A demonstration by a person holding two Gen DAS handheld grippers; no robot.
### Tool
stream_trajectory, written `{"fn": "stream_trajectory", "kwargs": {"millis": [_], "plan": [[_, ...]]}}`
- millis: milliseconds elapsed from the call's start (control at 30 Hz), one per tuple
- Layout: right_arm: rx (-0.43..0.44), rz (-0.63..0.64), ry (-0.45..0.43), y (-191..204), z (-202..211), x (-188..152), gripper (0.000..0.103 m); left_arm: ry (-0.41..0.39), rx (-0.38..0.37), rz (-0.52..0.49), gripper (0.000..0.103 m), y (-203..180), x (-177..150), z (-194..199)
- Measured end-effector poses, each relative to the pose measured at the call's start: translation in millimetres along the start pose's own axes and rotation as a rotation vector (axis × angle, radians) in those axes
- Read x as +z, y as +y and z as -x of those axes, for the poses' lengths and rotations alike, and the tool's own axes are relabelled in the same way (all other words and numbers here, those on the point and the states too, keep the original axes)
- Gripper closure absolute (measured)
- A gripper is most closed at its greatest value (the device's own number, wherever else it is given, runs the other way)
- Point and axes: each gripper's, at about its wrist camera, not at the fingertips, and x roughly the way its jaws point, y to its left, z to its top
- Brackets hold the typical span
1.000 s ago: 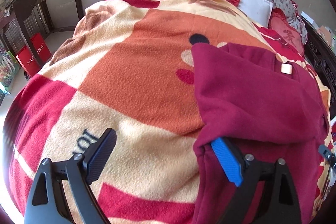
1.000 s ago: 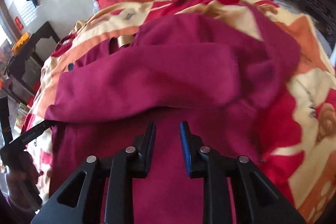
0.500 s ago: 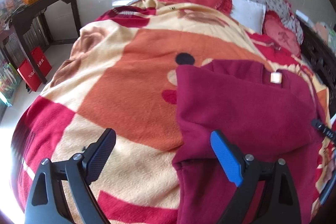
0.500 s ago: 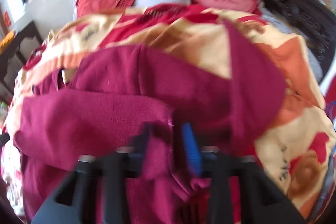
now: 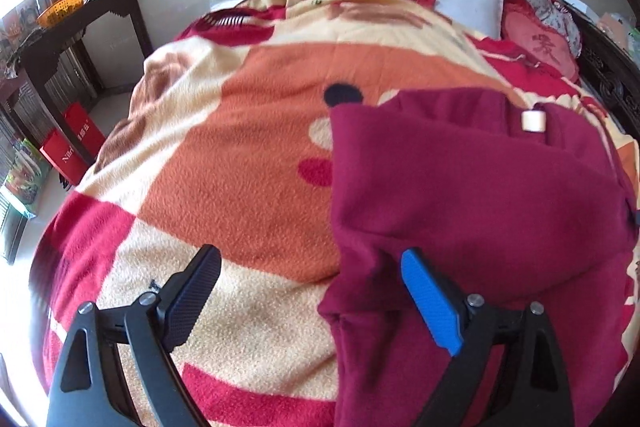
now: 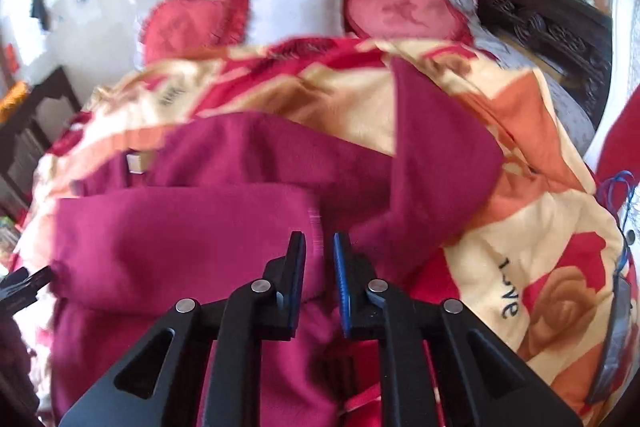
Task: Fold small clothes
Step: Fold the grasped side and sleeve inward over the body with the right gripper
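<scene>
We fold a maroon fleece garment (image 5: pixel 472 187) on a plush orange, cream and red blanket (image 5: pixel 248 163).
The left view alone shows a dark wooden side table (image 5: pixel 76 27) beyond the blanket; our left gripper (image 5: pixel 312 297) gapes empty, our right gripper (image 6: pixel 320 269) pinches the garment's folded edge.

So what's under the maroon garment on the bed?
The maroon garment lies on an orange, cream and red patterned blanket, which shows all around it. Whatever the blanket's print shows beneath the garment is covered, as is the bed itself.
</scene>
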Motion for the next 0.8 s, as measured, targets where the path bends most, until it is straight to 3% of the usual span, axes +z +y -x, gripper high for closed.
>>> {"fn": "stream_trajectory", "kwargs": {"millis": [100,167,267,333,433,600,800], "plan": [[0.059,0.034,0.000,17.2,-1.7,-2.0,0.103,-0.012,-0.021,-0.006,0.008,-9.1,3.5,13.0],[0.052,0.040,0.025,21.3,-18.1,-1.2,0.103,-0.018,-0.025,-0.019,0.008,-17.2,1.9,21.3],[-0.009,0.004,0.162,12.3,-55.9,-3.0,0.103,-0.015,-0.038,-0.041,0.008,-26.9,-4.0,33.5],[0.032,-0.052,0.132,6.7,-39.4,-7.6,0.103,-0.022,-0.048,-0.038,0.008,-30.1,-10.6,41.3],[0.069,-0.037,0.104,8.5,-5.4,-22.3,0.094,-0.002,-0.070,-0.018,0.008,-34.3,-20.8,46.3],[0.042,-0.086,0.085,-21.3,38.4,-64.0,0.086,0.009,-0.090,-0.010,0.008,-45.3,-35.7,49.2],[-0.013,-0.123,0.119,-52.5,45.2,-90.3,0.086,0.040,-0.121,-0.025,0.008,-65.5,-53.6,52.7]]}}
